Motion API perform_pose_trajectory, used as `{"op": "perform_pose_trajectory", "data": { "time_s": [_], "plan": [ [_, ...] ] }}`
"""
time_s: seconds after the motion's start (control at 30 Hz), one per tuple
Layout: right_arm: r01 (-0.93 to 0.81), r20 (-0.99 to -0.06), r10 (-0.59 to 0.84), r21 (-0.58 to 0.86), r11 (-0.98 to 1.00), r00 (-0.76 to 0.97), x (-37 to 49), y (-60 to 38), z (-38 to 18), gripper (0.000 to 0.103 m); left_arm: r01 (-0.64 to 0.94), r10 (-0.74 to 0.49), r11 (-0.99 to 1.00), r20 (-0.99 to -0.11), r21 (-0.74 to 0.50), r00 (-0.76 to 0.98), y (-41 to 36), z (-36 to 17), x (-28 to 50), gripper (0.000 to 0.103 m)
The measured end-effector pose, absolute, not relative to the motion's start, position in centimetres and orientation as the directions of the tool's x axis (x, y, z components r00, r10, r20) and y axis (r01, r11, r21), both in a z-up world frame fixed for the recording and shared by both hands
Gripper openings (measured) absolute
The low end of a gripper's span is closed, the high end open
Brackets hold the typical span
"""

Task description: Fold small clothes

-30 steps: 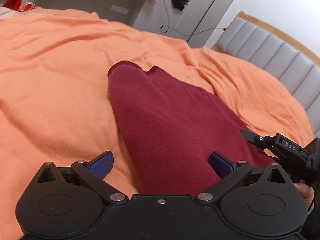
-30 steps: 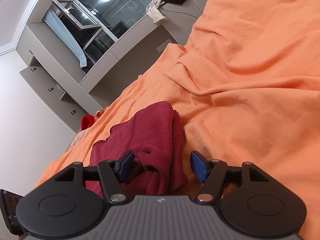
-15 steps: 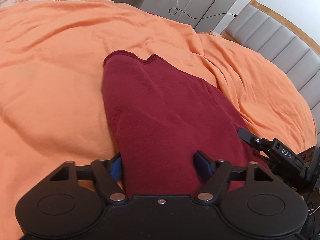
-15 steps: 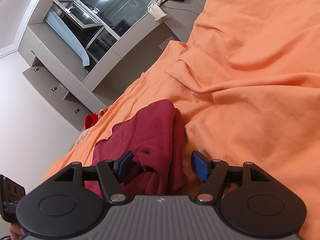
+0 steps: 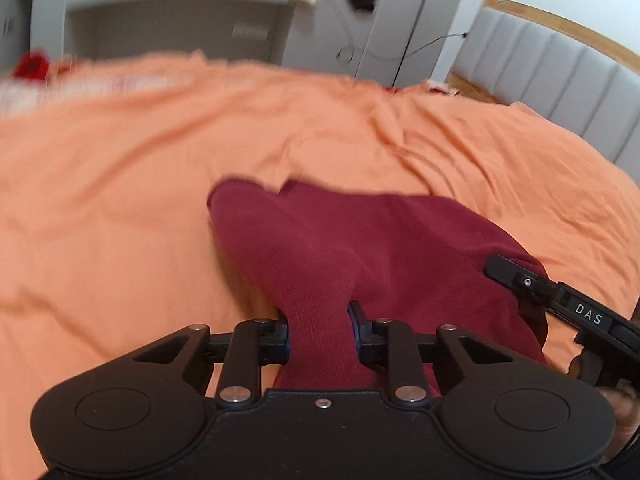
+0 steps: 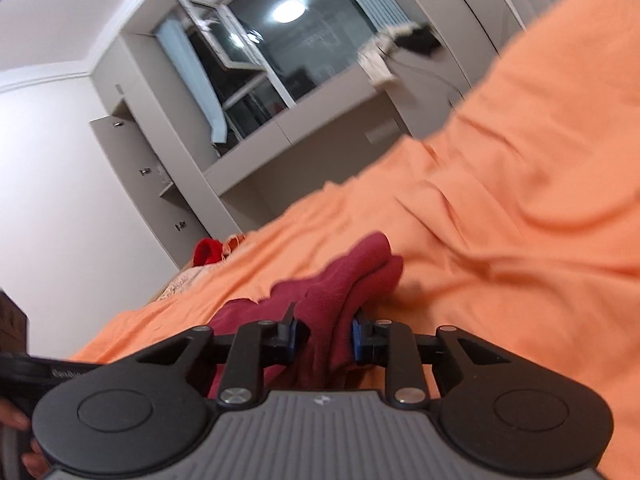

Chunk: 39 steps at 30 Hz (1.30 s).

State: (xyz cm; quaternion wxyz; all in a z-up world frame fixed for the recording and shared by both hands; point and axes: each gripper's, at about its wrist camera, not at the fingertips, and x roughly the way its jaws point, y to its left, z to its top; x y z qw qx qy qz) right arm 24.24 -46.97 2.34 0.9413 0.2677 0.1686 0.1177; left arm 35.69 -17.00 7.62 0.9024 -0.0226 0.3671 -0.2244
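A small dark red knit garment (image 5: 360,248) lies on an orange bedsheet (image 5: 120,184). My left gripper (image 5: 319,334) is shut on a pinched bunch of its near edge and lifts it off the sheet. My right gripper (image 6: 322,334) is shut on the garment (image 6: 344,284) at the other near edge, where the cloth is bunched in folds. The right gripper's body (image 5: 560,300) shows at the right of the left wrist view.
A grey padded headboard (image 5: 560,68) stands at the right. Grey cabinets and a desk (image 5: 180,12) line the far wall, with a window (image 6: 280,52) above. A bright red item (image 6: 208,250) lies at the bed's far edge.
Both grippers have closed on the garment's near edge, from open a second ago. The cloth is now raised and both views tilt upward with motion blur.
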Motion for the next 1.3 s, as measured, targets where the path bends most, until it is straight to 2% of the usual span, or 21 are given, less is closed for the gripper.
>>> {"op": "perform_pose_trajectory", "data": {
  "time_s": [0.13, 0.23, 0.33, 0.4, 0.5, 0.6, 0.73, 0.83, 1.0, 1.13, 1.2, 1.3],
  "plan": [
    [-0.200, -0.182, 0.306, 0.443, 0.874, 0.935, 24.7, -44.3, 4.1, 0.026, 0.403, -0.358, 0.914, -0.575, -0.052, 0.736, -17.0, 10.0, 34.9, 0.026],
    [-0.262, -0.100, 0.309, 0.328, 0.908, 0.946, 25.1, -41.8, 4.9, 0.026, 0.387, -0.305, 0.917, -0.460, 0.094, 0.834, -16.5, 10.8, 34.0, 0.026],
    [-0.274, -0.086, 0.302, 0.242, 0.931, 0.949, 26.6, -39.5, 5.2, 0.026, 0.356, -0.271, 0.905, -0.331, 0.232, 0.904, -15.9, 10.3, 33.3, 0.026],
    [-0.278, -0.098, 0.311, 0.257, 0.926, 0.945, 28.1, -38.7, 5.1, 0.027, 0.327, -0.242, 0.910, -0.315, 0.255, 0.918, -15.5, 9.7, 33.7, 0.026],
    [-0.277, -0.146, 0.322, 0.264, 0.924, 0.935, 30.1, -37.7, 4.5, 0.027, 0.317, -0.231, 0.928, -0.365, 0.196, 0.902, -14.4, 8.3, 35.4, 0.027],
    [-0.274, -0.247, 0.341, 0.270, 0.923, 0.907, 31.6, -37.3, 3.1, 0.028, 0.307, -0.235, 0.948, -0.462, 0.088, 0.855, -13.0, 6.4, 37.7, 0.027],
    [-0.210, -0.332, 0.345, 0.379, 0.901, 0.878, 33.0, -38.6, 1.3, 0.035, 0.268, -0.252, 0.962, -0.524, -0.048, 0.813, -10.4, 3.9, 39.5, 0.033],
    [-0.183, -0.348, 0.354, 0.439, 0.880, 0.868, 33.1, -40.0, 0.4, 0.046, 0.254, -0.273, 0.961, -0.534, -0.112, 0.800, -8.8, 3.1, 39.3, 0.039],
    [-0.162, -0.359, 0.344, 0.451, 0.878, 0.867, 33.2, -40.6, 0.1, 0.057, 0.233, -0.257, 0.966, -0.541, -0.113, 0.801, -8.6, 2.7, 39.3, 0.047],
    [-0.150, -0.356, 0.342, 0.470, 0.870, 0.870, 33.4, -41.1, 0.3, 0.067, 0.184, -0.245, 0.969, -0.568, -0.163, 0.786, -8.6, 2.7, 39.8, 0.058],
    [-0.144, -0.353, 0.346, 0.488, 0.861, 0.869, 33.6, -41.2, 0.3, 0.068, 0.158, -0.242, 0.969, -0.582, -0.191, 0.776, -8.3, 3.0, 39.9, 0.064],
    [-0.142, -0.334, 0.344, 0.505, 0.851, 0.877, 33.3, -41.5, 0.4, 0.077, 0.107, -0.214, 0.972, -0.596, -0.211, 0.774, -7.8, 3.5, 39.6, 0.077]
  ]
}}
